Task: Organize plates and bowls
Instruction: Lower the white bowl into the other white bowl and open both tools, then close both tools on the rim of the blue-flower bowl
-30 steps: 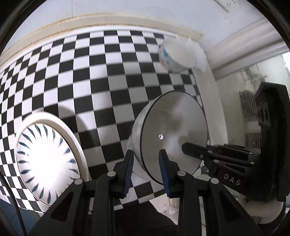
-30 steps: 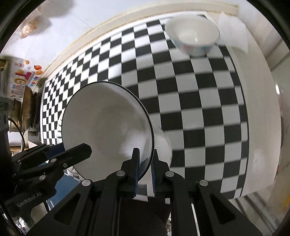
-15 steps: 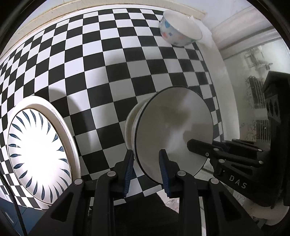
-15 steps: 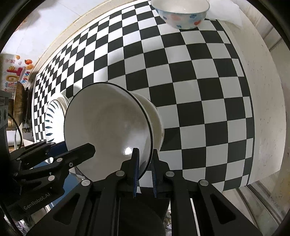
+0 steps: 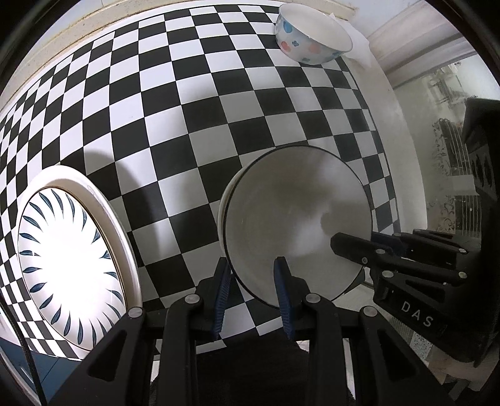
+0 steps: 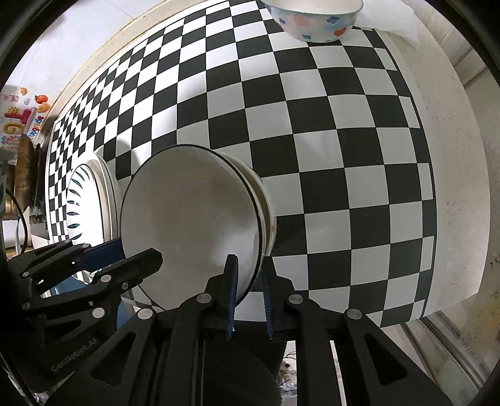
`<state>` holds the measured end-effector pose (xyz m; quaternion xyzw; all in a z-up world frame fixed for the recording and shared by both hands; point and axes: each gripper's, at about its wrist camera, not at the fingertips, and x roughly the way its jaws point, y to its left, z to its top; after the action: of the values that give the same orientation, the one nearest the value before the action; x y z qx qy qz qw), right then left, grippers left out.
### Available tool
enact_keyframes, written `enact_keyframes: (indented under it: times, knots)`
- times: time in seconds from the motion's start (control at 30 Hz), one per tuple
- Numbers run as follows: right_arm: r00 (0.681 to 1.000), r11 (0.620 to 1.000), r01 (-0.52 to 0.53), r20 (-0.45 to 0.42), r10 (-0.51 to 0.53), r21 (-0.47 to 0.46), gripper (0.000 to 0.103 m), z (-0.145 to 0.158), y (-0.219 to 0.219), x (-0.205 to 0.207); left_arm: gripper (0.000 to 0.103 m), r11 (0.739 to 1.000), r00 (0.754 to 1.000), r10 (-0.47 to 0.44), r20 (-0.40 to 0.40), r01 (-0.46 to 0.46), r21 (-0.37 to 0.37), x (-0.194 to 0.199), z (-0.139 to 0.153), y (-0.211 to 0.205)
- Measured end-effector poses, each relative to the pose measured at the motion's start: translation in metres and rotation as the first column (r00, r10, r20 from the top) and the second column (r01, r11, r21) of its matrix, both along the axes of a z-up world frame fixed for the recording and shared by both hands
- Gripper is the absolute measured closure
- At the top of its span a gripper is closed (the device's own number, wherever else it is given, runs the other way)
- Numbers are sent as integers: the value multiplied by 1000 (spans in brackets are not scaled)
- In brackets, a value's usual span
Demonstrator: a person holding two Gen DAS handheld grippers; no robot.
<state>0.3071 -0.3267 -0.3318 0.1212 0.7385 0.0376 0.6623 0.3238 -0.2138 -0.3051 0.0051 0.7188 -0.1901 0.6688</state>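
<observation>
A white bowl with a thin black rim [image 5: 297,218] [image 6: 187,212] sits nested in a cream bowl [image 5: 222,212] [image 6: 267,212] on the checkered table. My left gripper [image 5: 253,281] is shut on the near left part of its rim, one pad inside and one outside. At the opposite side of the rim my right gripper [image 6: 250,281] has its jaws opening. The rim stands between the pads, and the outer pad is clear of it. Each gripper also shows in the other's view.
A large plate with blue leaf marks [image 5: 68,250] [image 6: 84,200] lies just left of the bowls. A flower-patterned bowl [image 5: 309,40] [image 6: 315,25] stands at the far right corner beside white paper [image 5: 359,43]. The table's right edge [image 6: 453,187] drops off close by.
Both grippers came down with the black-rimmed bowl, which now rests inside the cream bowl. The gap between the right gripper's pads has widened a little.
</observation>
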Motion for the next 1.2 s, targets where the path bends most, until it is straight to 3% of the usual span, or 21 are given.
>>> enact_keyframes:
  times: [0.17, 0.47, 0.73, 0.9, 0.93, 0.97, 1.03, 1.2]
  knots:
    - [999, 999, 29, -13, -29, 27, 80, -2, -3, 1, 78, 1000, 1000, 12, -8, -12, -13, 2, 2, 3]
    - [998, 997, 57, 7, -58, 53, 80, 7, -11, -2, 78, 1000, 1000, 12, 14, -12, -21, -4, 13, 8]
    - [997, 997, 56, 57, -59, 56, 79, 34, -17, -6, 76, 996, 994, 67, 89, -61, -65, -2, 59, 24]
    - [986, 991, 101, 120, -111, 90, 72, 60, -33, -2, 71, 990, 973, 120, 198, -101, -102, 18, 101, 29]
    - [984, 990, 107, 134, -119, 95, 66, 64, -37, 0, 70, 989, 969, 127, 211, -107, -104, 25, 105, 28]
    - [980, 988, 115, 149, -130, 103, 58, 69, -42, 3, 70, 989, 968, 128, 217, -108, -101, 31, 107, 26]
    - [975, 985, 131, 167, -149, 116, 52, 75, -51, 12, 70, 987, 968, 137, 212, -116, -108, 50, 109, 20]
    - [962, 976, 189, 177, -206, 108, 51, 77, -81, 42, 70, 986, 968, 148, 202, -128, -108, 94, 103, 2]
